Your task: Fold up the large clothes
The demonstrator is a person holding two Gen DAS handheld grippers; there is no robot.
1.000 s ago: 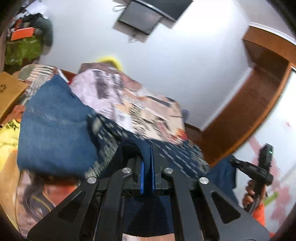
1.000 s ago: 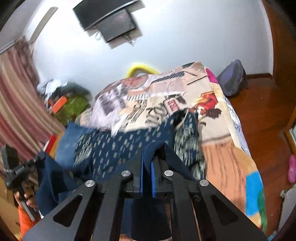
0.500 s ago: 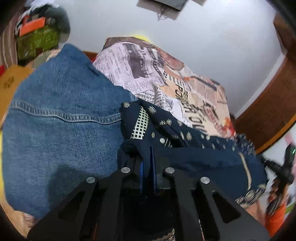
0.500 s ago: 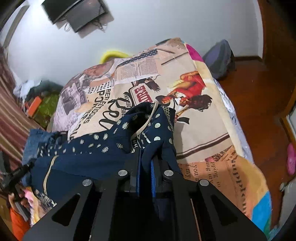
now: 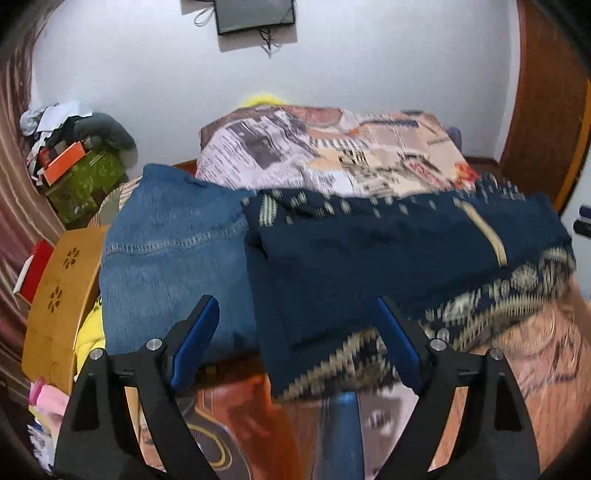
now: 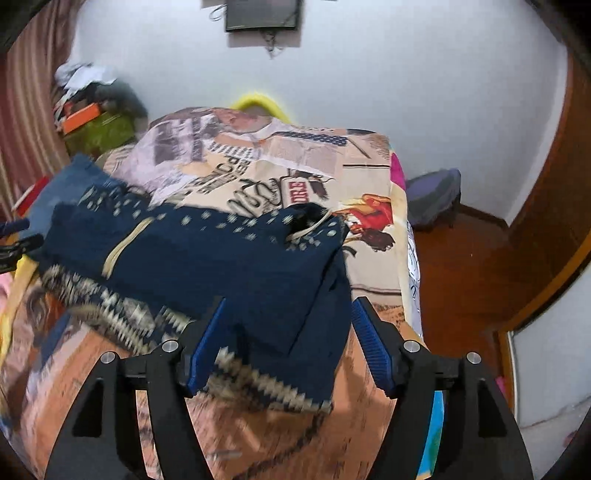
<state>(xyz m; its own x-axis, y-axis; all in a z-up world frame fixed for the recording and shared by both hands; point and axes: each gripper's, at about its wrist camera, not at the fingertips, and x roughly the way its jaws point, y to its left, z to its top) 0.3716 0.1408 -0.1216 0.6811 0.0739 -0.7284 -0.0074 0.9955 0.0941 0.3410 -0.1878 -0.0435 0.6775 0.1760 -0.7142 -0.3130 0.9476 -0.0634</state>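
A navy patterned garment (image 5: 388, 266) lies folded across the printed bedspread (image 5: 332, 155); it also shows in the right wrist view (image 6: 221, 266). Its beige-patterned hem faces me. My left gripper (image 5: 299, 332) is open and empty just above the garment's near left edge. My right gripper (image 6: 288, 328) is open and empty over the garment's near right corner. A folded pair of blue jeans (image 5: 170, 258) lies to the garment's left, partly under it.
A yellow wooden box (image 5: 59, 295) and a green box with clutter (image 5: 85, 177) stand left of the bed. A dark bag (image 6: 432, 199) sits on the wooden floor at the right. A monitor (image 5: 255, 14) hangs on the far wall.
Both grippers were shut on the navy garment and carried it down onto the bed. Both have now opened and let go, and the garment lies folded flat.
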